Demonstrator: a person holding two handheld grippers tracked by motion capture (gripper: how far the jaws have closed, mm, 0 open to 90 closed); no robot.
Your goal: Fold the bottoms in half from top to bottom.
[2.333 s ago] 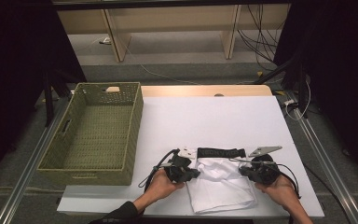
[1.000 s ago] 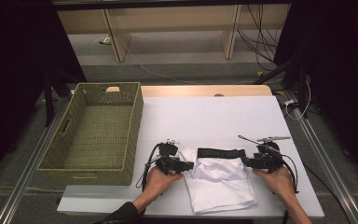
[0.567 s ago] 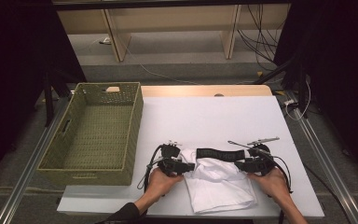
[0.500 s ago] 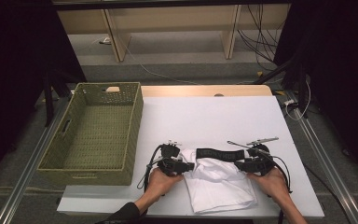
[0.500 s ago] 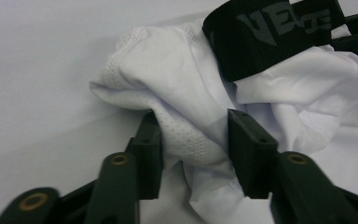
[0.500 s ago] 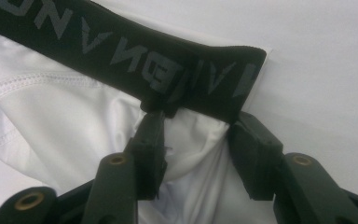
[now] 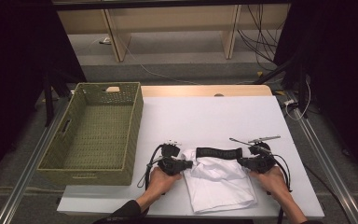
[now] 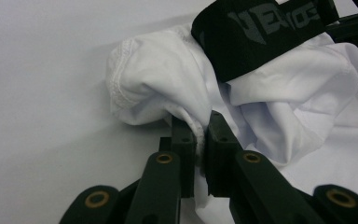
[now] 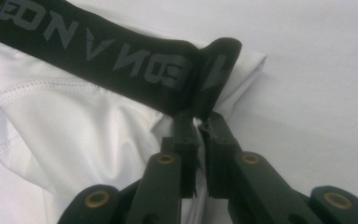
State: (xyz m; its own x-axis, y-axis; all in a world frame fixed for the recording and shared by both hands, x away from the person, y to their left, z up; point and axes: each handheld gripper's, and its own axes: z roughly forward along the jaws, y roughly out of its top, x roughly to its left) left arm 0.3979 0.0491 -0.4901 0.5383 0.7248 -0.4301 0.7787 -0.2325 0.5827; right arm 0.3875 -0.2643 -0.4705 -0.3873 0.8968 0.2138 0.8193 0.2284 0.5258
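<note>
White underwear point(image 7: 219, 184) with a black lettered waistband point(image 7: 220, 152) lies near the table's front edge. My left gripper point(image 7: 189, 164) is at its left side, shut on a fold of the white fabric point(image 8: 177, 93); the cloth is pinched between the jaws in the left gripper view, where my left gripper point(image 8: 201, 125) meets it. My right gripper point(image 7: 240, 161) is at the garment's right side, shut on the end of the waistband point(image 9: 121, 60), which folds up between its jaws at my right gripper point(image 9: 198, 122). A hand holds each gripper from below.
A green woven basket point(image 7: 58, 161) stands empty at the table's left. The white table point(image 7: 214, 116) stretches behind the garment. Cables and wooden shelf legs sit on the floor beyond the far edge.
Both grippers have moved inward onto the garment's upper corners. The right one came left and down to the waistband end; the cloth is now bunched between them.
</note>
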